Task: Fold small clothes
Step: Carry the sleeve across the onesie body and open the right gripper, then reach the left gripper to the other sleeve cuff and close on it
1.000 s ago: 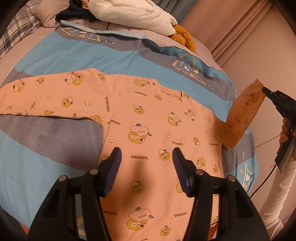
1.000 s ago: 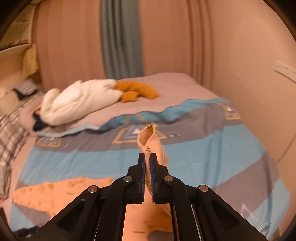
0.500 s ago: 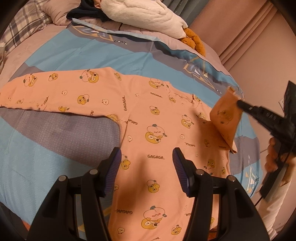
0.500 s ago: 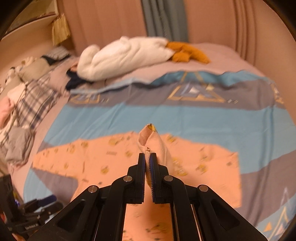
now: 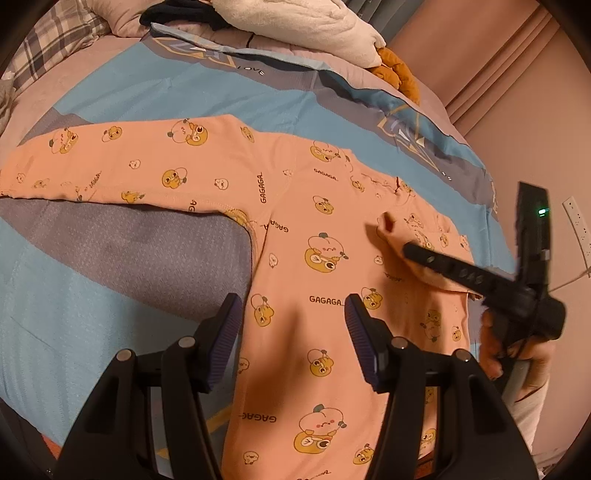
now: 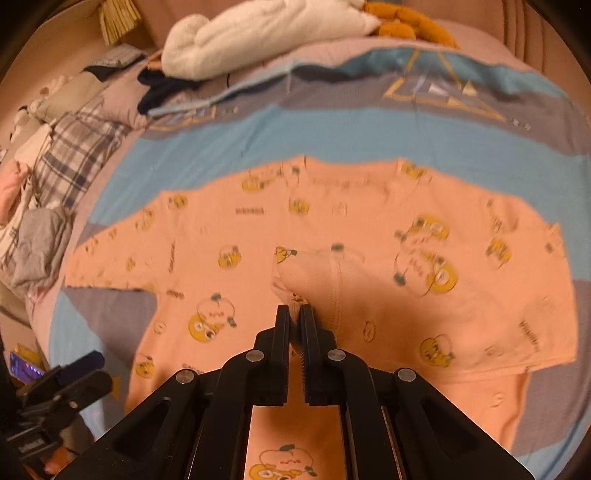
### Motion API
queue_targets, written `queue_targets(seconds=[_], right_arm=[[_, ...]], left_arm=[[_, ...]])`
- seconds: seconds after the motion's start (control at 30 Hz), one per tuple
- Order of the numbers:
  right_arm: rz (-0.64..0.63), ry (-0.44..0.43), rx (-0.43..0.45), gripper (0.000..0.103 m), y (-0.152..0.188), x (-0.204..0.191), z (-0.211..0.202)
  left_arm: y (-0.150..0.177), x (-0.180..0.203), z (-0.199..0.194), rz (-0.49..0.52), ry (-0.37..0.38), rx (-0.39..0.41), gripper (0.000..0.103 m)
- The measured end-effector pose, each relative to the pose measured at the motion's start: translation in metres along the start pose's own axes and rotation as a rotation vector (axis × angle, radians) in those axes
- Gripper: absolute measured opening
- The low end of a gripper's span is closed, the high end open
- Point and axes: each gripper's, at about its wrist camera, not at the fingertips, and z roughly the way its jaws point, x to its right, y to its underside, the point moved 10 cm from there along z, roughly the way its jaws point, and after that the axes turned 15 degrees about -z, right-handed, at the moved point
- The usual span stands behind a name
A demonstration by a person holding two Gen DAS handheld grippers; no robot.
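A small peach long-sleeved top (image 5: 295, 229) printed with yellow cartoon animals lies flat on the bed, one sleeve (image 5: 96, 170) stretched out to the left. My right gripper (image 6: 294, 314) is shut on the cuff of the other sleeve (image 6: 314, 269), which is folded over the chest; it also shows in the left wrist view as the right gripper (image 5: 406, 249), low over the top. My left gripper (image 5: 293, 325) hovers open above the lower body of the top, nothing between its fingers.
The bedspread (image 5: 140, 92) is blue and grey. A white plush toy (image 6: 266, 33) with orange feet and dark clothes (image 6: 162, 88) lie at the head of the bed. Plaid bedding (image 6: 74, 147) is piled at the left. A wall (image 5: 535, 129) stands close on the right.
My right gripper has come down and inward, carrying the sleeve from raised beside the bed over onto the chest of the top. The left gripper has barely shifted.
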Motion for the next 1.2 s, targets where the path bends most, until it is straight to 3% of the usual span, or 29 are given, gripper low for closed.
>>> queue_targets(seconds=[0.23,0.3,0.37,0.47,0.6,0.73,0.87,1.07,1.2], right_arm=[[0.048,-0.073,-0.044,0.007,0.015,-0.002,0.016],[0.079,-0.114,-0.036,0.014,0.015,-0.002,0.011],[0.089,-0.128,-0.012,0.028,0.014,0.000,0.001],[0.088,-0.079,0.047,0.042,0.013,0.011,-0.024],[0.133,0.016,0.093,0.043,0.017,0.041,-0.051],[0.212,0.125,0.121,0.043,0.035,0.078,-0.074],[0.295,0.171,0.140,0.043,0.057,0.105,-0.089],[0.387,0.239,0.127,0.043,0.091,0.135,-0.100],[0.424,0.260,0.119,0.043,0.105,0.146,-0.101]], left_arm=[[0.001,0.004,0.005,0.003,0.005,-0.017,0.058],[0.000,0.009,0.005,0.010,0.012,-0.017,0.061],[-0.002,0.016,0.004,0.019,0.024,-0.011,0.066],[-0.007,0.031,0.004,0.036,0.063,-0.009,0.073],[-0.009,0.056,0.013,0.066,0.113,-0.021,0.076],[-0.005,0.084,0.045,0.083,0.176,-0.091,0.076],[0.002,0.099,0.082,0.078,0.187,-0.158,0.074],[0.019,0.115,0.123,0.097,0.189,-0.248,0.054],[0.024,0.121,0.131,0.103,0.217,-0.235,0.052]])
